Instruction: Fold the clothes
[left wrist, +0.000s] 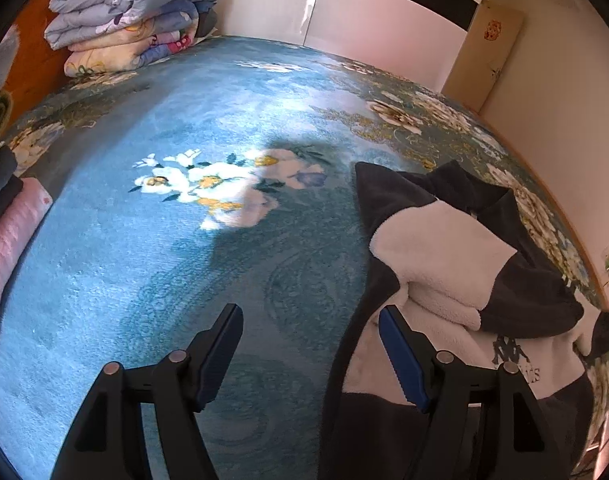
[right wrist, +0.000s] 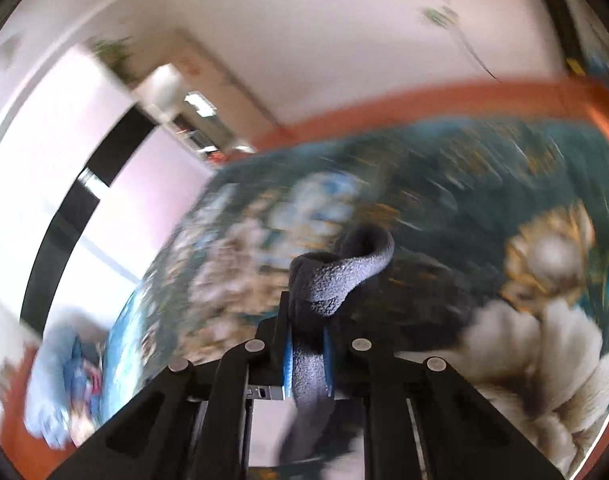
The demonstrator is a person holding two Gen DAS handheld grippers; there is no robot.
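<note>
bedspread in blue with white flowers covered the whole bed, and a stack of folded quilts sat at its far left corner against the headboard. a pink folded cloth lay along the left edge.

the fleece top, dark grey and white with lettering on its front, lay rumpled on the right side of the bedspread. its long axis ran roughly from near to far, with dark parts thrown over the white middle. how far the folding had got could not be settled from this heap.

the left gripper hung low over bare bedspread with its fingers spread wide and nothing between them. the top lay to its right, its near edge just beside the right finger, which overlapped the fabric in that view.

the right gripper had its blue pads pressed onto a dark grey strip of the fleece, which curled up past the fingertips. its view was badly blurred, so where along the garment that strip belonged could not be told. judged from this, the right hand already had the cloth, and the left would need to reach rightward to take hold.
</note>
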